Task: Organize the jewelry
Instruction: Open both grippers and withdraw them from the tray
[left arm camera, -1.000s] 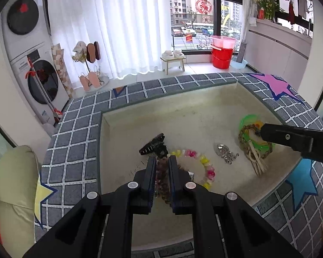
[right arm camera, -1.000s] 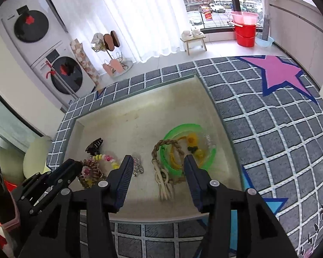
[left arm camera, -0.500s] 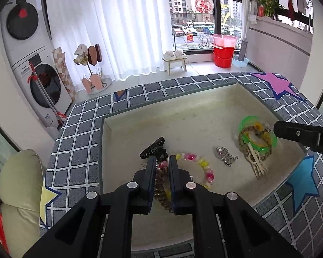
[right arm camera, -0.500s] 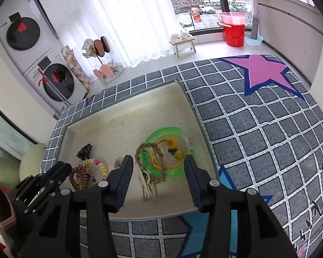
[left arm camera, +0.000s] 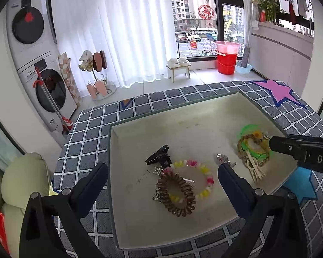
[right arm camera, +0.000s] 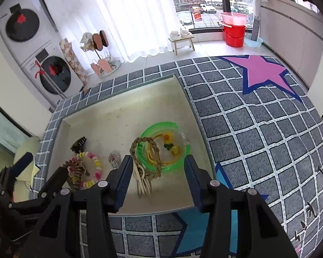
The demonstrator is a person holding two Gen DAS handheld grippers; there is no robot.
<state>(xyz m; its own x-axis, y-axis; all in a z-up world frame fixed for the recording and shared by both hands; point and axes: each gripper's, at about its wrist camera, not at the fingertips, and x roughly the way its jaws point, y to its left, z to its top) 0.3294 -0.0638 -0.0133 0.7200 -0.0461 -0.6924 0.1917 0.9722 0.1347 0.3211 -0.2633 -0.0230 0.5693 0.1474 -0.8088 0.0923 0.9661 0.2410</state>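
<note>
Since the earlier frames, the left claw (left arm camera: pixel 162 179) has just been opening and now stands released at full spread, and the brown spiral coil hair tie (left arm camera: pixel 176 195) it pinched lies free on the floor of the shallow cream tray (left arm camera: pixel 183 116), between the jaws but untouched. That tie rests partly over the pastel bead bracelet (left arm camera: pixel 201 178), with the black plastic hair claw clip (left arm camera: pixel 157 158) just beyond it and a small silver charm (left arm camera: pixel 221 158) to the right. The right claw (right arm camera: pixel 158 175) has also just been opening; it hangs released over the near right part of the tray, with the braided tan rope bracelet (right arm camera: pixel 145 152) and the translucent green bangle (right arm camera: pixel 164 145) below its gap, neither pressed. Judging from this, the placing of the hair tie is finished and the step in hand passes to the right side. The next move likely calls for lowering the right claw squarely over the rope bracelet, taking care not to drag the bangle it overlaps. Beyond the tray, the desk carries a grey checked mat (right arm camera: pixel 258 133) with a pink star.
</note>
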